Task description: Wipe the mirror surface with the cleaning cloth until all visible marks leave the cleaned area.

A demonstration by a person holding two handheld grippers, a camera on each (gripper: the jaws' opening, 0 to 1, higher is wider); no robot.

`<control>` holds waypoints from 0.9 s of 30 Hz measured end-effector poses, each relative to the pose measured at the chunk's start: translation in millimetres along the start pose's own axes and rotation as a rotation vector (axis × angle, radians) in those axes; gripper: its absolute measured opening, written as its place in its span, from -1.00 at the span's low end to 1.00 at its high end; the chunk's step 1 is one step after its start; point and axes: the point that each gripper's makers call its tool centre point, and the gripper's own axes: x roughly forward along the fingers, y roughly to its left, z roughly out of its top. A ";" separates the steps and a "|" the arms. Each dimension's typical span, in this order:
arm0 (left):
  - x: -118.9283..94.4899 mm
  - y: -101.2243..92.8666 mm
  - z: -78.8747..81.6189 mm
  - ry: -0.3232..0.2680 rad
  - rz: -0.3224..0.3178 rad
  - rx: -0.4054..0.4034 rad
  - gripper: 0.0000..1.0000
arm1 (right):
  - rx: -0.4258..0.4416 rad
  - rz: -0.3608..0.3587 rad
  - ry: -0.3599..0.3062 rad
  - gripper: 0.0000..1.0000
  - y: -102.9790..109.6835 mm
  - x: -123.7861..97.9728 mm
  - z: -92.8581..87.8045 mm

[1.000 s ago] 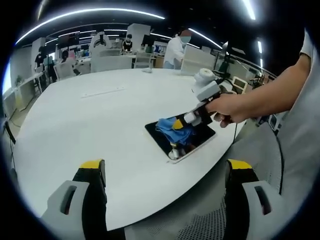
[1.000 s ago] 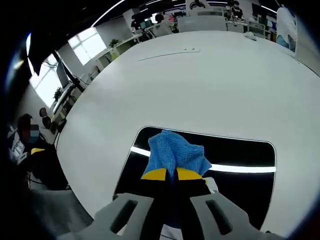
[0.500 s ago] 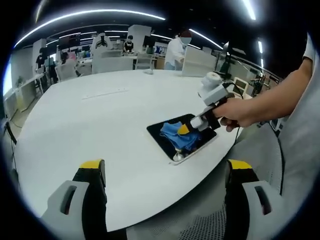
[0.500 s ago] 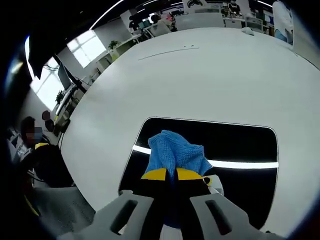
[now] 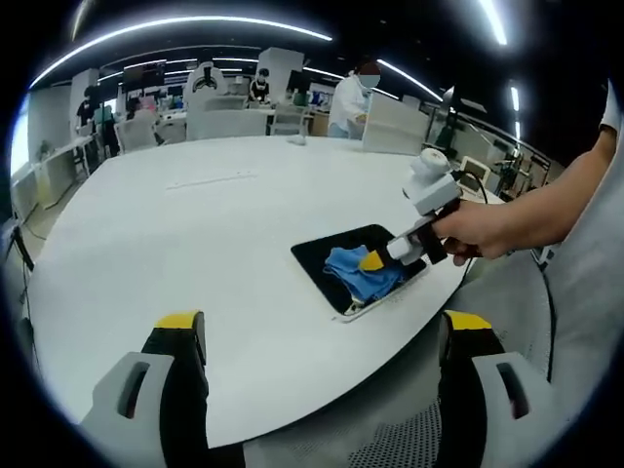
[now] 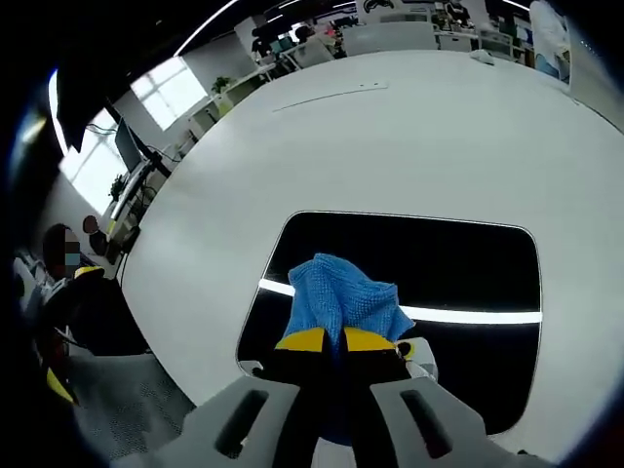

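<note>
Cloth: crumpled blue microfibre cleaning cloth [image 6: 339, 300], soft, light (bunches easily); pinch mid-fold.
Mirror: dark rectangular mirror [image 6: 468, 278], near table [image 5: 175, 234] edge, likely fragile.
Right gripper [image 6: 337, 339]: clamped on cloth.
Left gripper [image 5: 322, 336]: spread wide, empty.

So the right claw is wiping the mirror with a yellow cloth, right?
Not quite: the cloth is blue, not yellow; only the claw's tips are yellow. The right gripper view shows the right claw pinching it on the mirror.

no readable text, labels or signs
</note>
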 end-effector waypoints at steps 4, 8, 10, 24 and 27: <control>1.5 -7.2 -0.1 0.003 -0.013 0.018 0.98 | -0.005 -0.001 -0.003 -1.00 -0.1 -0.2 -3.3; 1.0 -7.1 0.5 0.000 -0.013 0.030 0.98 | 0.007 -0.001 -0.005 -1.00 -1.0 0.1 -4.9; 0.8 -4.6 0.1 -0.002 -0.009 0.028 0.98 | 0.013 0.000 -0.005 -1.00 -0.9 0.3 -5.7; 2.8 -4.7 -0.6 0.001 -0.030 0.029 0.97 | 0.005 0.001 -0.011 -1.00 3.7 -10.6 -17.5; 3.2 -4.5 -1.3 0.004 -0.030 0.032 0.97 | 0.005 0.004 -0.010 -1.00 4.5 -12.9 -19.8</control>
